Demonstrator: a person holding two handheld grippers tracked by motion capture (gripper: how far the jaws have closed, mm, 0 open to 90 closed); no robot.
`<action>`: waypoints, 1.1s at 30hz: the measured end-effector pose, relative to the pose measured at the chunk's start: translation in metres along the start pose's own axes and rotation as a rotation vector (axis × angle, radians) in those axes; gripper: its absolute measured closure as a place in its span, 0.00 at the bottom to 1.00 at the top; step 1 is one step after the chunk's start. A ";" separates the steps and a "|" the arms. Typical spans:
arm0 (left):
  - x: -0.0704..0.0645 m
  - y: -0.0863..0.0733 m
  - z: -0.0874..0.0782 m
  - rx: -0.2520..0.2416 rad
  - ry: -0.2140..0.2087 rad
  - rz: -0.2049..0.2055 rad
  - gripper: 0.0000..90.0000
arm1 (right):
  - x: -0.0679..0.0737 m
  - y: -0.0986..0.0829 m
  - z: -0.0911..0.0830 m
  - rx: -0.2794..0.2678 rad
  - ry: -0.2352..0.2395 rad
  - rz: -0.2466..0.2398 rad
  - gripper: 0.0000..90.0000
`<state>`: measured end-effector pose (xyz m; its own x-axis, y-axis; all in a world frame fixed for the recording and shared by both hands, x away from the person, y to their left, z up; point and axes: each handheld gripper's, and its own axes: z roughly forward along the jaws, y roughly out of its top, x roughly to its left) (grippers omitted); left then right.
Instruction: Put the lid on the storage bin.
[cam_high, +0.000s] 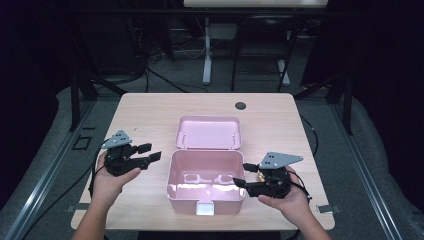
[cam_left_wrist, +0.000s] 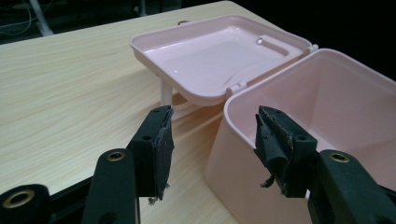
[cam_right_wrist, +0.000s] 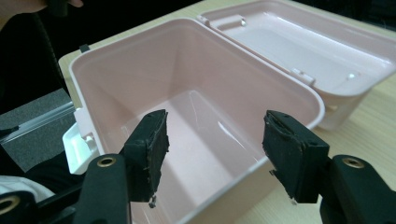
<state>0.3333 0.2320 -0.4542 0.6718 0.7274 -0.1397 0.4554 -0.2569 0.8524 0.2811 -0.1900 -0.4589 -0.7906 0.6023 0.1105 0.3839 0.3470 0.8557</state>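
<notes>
A pink plastic box (cam_high: 205, 185) stands in the middle of the wooden table (cam_high: 150, 107), its hinged lid (cam_high: 209, 133) folded back flat behind it. The box's inside is empty (cam_right_wrist: 196, 126). My left gripper (cam_high: 150, 152) hovers open just left of the box (cam_left_wrist: 327, 107), jaws pointing at its left wall, nothing between them (cam_left_wrist: 212, 140); the lid (cam_left_wrist: 219, 56) lies beyond. At the box's right rim my right gripper (cam_high: 244, 175) is held open, jaws aimed over the rim into the box (cam_right_wrist: 212, 144). Nothing is held.
A white latch (cam_high: 204, 208) sits on the box's front wall. A small dark round grommet (cam_high: 241, 105) is set in the table near its far edge. Table legs and cables stand on the dark floor beyond.
</notes>
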 end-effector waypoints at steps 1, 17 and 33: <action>0.000 -0.001 0.000 0.006 0.001 0.001 0.52 | -0.001 0.000 -0.001 0.006 -0.007 0.004 0.44; -0.011 -0.004 0.006 0.109 0.013 0.028 0.48 | -0.023 0.000 -0.002 0.074 -0.077 0.045 0.36; -0.011 -0.005 0.006 0.120 0.033 0.029 0.46 | -0.052 -0.004 -0.002 0.175 -0.180 0.068 0.25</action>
<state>0.3272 0.2220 -0.4601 0.6671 0.7387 -0.0970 0.5040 -0.3516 0.7889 0.3196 -0.2238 -0.4666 -0.6681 0.7417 0.0596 0.5224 0.4105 0.7473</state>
